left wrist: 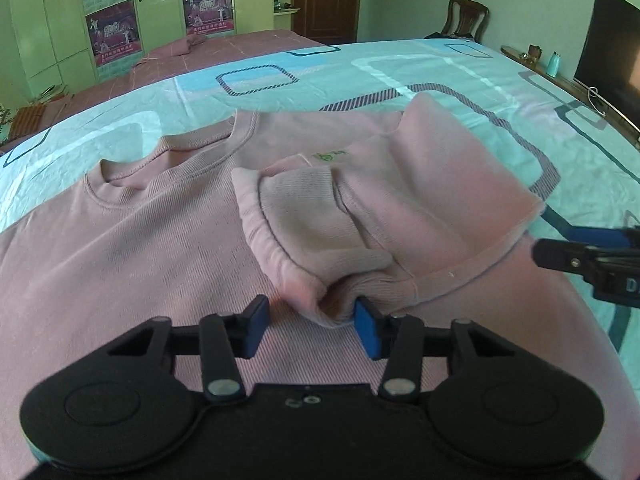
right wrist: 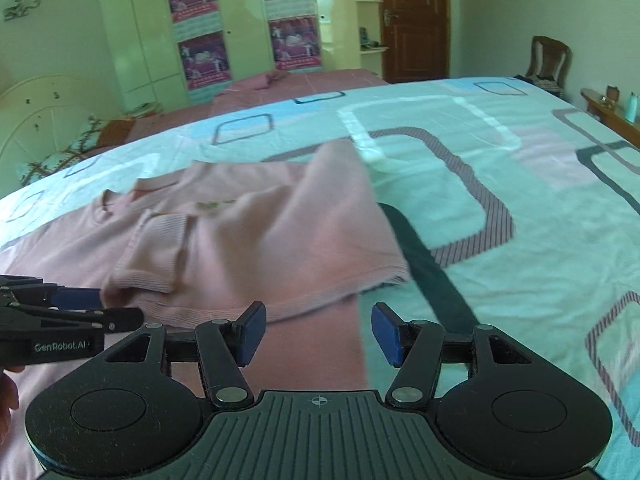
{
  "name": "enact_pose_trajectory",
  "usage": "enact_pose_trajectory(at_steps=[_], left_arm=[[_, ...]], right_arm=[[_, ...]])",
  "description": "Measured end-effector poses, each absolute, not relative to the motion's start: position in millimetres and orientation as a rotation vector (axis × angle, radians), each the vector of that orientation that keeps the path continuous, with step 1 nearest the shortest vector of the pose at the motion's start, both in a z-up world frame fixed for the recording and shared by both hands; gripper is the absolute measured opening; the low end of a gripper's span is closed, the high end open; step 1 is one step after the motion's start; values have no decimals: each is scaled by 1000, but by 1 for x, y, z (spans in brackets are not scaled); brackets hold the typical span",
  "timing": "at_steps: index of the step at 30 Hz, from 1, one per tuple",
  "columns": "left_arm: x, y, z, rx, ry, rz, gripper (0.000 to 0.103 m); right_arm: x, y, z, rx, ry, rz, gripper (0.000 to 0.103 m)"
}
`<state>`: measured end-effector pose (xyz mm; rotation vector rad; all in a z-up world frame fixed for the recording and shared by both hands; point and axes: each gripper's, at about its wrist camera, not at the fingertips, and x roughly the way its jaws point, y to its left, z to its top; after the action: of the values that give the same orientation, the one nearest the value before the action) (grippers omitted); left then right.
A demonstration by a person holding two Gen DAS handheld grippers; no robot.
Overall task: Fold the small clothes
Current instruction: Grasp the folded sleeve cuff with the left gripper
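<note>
A pink sweater (left wrist: 120,248) lies flat on the bed, neckline toward the far left. Its right sleeve (left wrist: 420,200) is folded across the chest, and the ribbed cuff (left wrist: 320,292) ends just in front of my left gripper (left wrist: 312,324). The cuff sits between the blue pads and touches the right one (left wrist: 366,328), while the left pad stands clear, so the jaws are open. My right gripper (right wrist: 318,336) is open and empty over the sweater's right edge (right wrist: 260,232). Each gripper shows in the other's view: right gripper (left wrist: 560,254), left gripper (right wrist: 100,308).
The bed sheet (left wrist: 360,68) is pale blue with rectangle patterns and spreads wide to the right. Behind stand a second bed with a pink cover (left wrist: 240,48), a green wardrobe (left wrist: 52,20), a brown door (left wrist: 326,0), a chair (left wrist: 466,20) and a dark screen (left wrist: 608,52).
</note>
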<state>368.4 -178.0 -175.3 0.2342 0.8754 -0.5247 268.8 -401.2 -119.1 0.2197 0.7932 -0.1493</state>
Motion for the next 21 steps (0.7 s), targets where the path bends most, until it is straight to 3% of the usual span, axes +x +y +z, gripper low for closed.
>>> enact_pose_trajectory(at_steps=[13, 21], left_arm=[[369, -175, -167, 137, 848, -556, 43], [380, -178, -173, 140, 835, -524, 48]], right_arm=[[276, -421, -134, 256, 820, -166, 58], [277, -426, -134, 254, 820, -172, 58]])
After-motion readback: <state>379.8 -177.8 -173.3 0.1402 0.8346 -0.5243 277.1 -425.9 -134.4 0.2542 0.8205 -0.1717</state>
